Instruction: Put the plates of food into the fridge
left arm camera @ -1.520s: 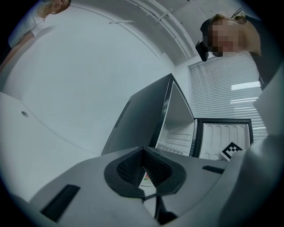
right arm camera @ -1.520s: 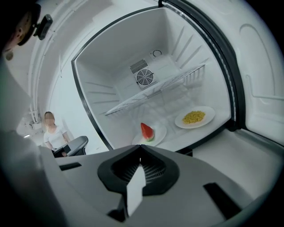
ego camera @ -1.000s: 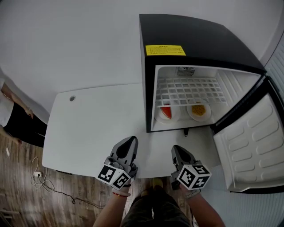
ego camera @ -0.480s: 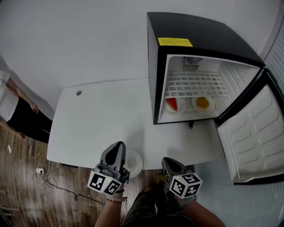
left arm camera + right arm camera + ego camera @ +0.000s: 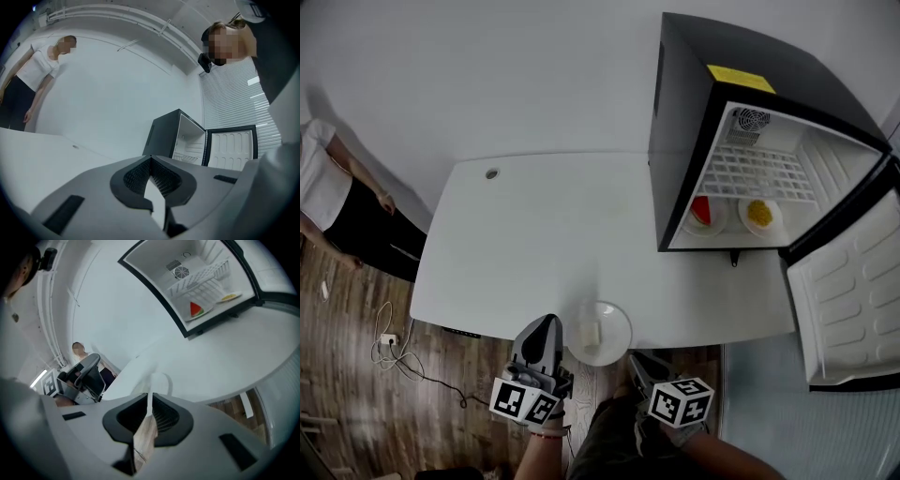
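While both grippers hang at the near edge of the table [image 5: 525, 244], nothing is held by either. The jaws of the left gripper [image 5: 149, 161] are brought together at their tips with nothing between them, and those of the right gripper [image 5: 149, 397] are likewise closed and empty. In the head view the left gripper is seen just beside a plate [image 5: 624, 330], at its left; whether the rim is touched cannot be told. The right gripper is held lower, off the table edge and to the plate's right. A pale piece of food [image 5: 591, 333] is carried on this plate, which is set at the table's near edge, well apart from the fridge [image 5: 689, 112]. The fridge is stood at the far right of the table, with its door [image 5: 848, 300] swung fully open to the right. Inside, under the wire shelf [image 5: 759, 173], two plates are already set side by side: a plate of red food [image 5: 713, 228] at the left and a plate of yellow food [image 5: 772, 225] at the right. The task is therefore judged to be well advanced, with two plates stored and one left outside. For what is left, the plate on the table has to be gripped at its rim, kept level, carried across to the fridge and set down inside, where the shelf above appears to offer room.
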Motion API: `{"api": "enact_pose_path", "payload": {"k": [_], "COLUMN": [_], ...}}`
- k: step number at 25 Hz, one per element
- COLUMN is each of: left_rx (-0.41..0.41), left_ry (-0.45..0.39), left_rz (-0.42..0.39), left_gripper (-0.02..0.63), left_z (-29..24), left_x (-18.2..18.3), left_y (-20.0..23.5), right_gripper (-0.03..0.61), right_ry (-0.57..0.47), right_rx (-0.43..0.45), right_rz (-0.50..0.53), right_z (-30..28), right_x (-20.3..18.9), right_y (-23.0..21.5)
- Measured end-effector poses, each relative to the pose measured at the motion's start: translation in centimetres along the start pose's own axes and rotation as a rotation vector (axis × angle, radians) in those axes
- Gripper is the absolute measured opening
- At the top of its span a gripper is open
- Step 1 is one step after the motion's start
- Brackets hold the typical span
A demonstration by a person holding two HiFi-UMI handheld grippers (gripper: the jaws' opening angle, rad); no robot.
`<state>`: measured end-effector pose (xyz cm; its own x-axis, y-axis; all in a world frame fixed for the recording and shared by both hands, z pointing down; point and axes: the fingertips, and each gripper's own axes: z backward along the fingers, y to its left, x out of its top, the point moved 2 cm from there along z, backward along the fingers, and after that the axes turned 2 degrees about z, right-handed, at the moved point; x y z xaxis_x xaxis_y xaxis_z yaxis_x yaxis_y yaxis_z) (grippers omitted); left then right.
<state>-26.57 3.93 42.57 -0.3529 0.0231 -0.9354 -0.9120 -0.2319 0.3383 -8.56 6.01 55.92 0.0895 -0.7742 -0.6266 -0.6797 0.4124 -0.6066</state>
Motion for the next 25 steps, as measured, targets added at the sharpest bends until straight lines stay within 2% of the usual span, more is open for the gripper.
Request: {"api": "enact_pose_path", "payload": {"k": [2,3,6,12,19,25], "left_rx": [0.011,0.015,0.029,0.027,0.018,0.021], "left_ry": [0.004,0.005,0.014,0.033,0.035,0.038], "left_rz": [0.004,0.006,0.011,0.019,0.030,0.029], "left_gripper": [0.006,0.006,0.006,0.006,0.006,0.006], "left_z": [0.8,1.1,2.0,2.4,2.0,2.0], "left_x": [-0.7,-1.0,-2.0,-3.8,-4.8,-4.9], "left_y": [0.6,0.8,1.5,2.2,2.0,1.8], "right_gripper": [0.019,0.058,0.087,0.094,0.094,0.094], "right_ry": [0.033,0.049,0.084,0.113,0.074,0.067], "right_rx": [-0.007,-0.007,-0.004,0.004,0.049,0.082], "right_rz": [-0.046,-0.072,-0.168,-0.300,-0.481,-0.574], "right_z": [-0.8,-1.1,-2.1,-3.6,-5.0,-6.3], "right_x": [-1.1,-1.6,-2.9,-4.3,-4.0,-4.2], "right_y": [0.0,0.1,0.2,0.4,0.3,-0.1]}}
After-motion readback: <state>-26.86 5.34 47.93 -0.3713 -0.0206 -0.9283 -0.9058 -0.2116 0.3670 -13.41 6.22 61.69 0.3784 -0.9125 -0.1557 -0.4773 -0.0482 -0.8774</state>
